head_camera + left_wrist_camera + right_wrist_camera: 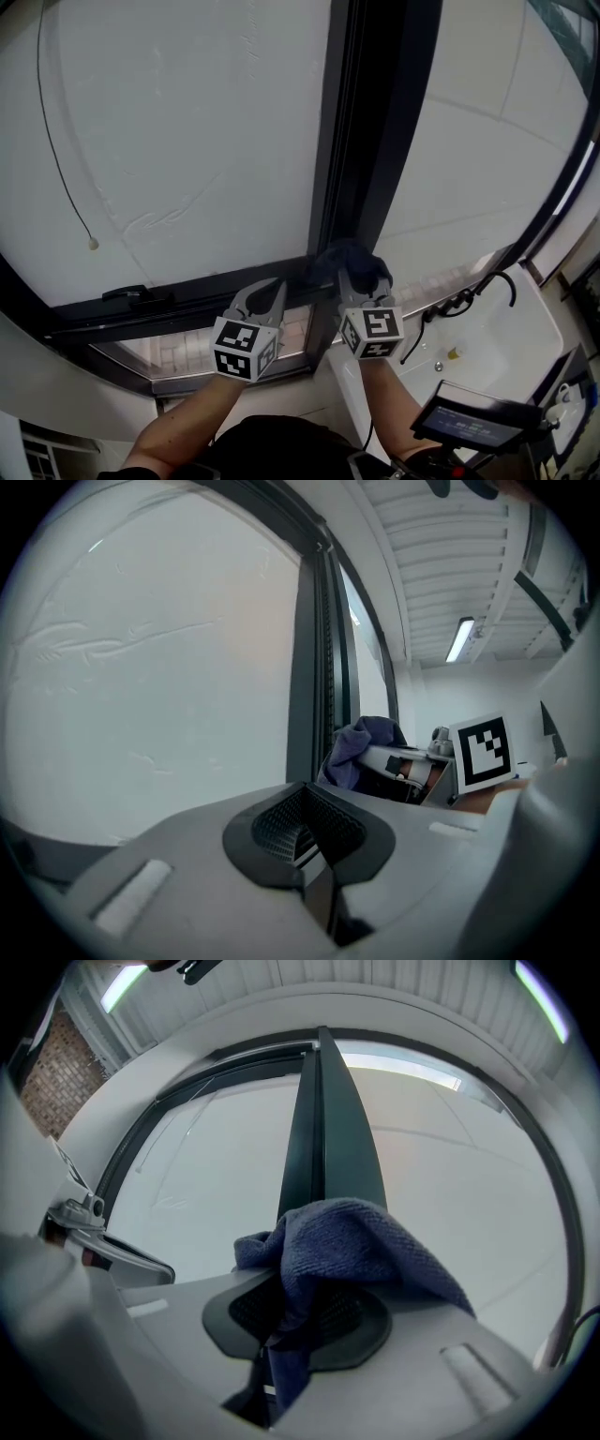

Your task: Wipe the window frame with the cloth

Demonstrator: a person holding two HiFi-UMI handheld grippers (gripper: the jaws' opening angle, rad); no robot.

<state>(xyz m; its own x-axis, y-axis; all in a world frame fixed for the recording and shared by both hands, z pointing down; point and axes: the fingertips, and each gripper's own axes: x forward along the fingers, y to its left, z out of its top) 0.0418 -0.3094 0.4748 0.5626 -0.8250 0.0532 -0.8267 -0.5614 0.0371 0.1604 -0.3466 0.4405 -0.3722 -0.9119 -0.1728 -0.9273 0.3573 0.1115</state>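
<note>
Although our head view shows the navy terry cloth (354,255) only as a dark bunch, our right gripper view shows it pinched in our right gripper (298,1314), crumpled with no clear long axis, at the foot of the black upright window frame post (364,122). Left of that post, our left gripper (267,289) is pressed together, empty.

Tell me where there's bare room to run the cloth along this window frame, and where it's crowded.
Bare: the dark upright frame above the cloth, between the left pane and right pane. Crowded: its base, where the right gripper, shut on the cloth, sits close beside the left gripper.
</note>
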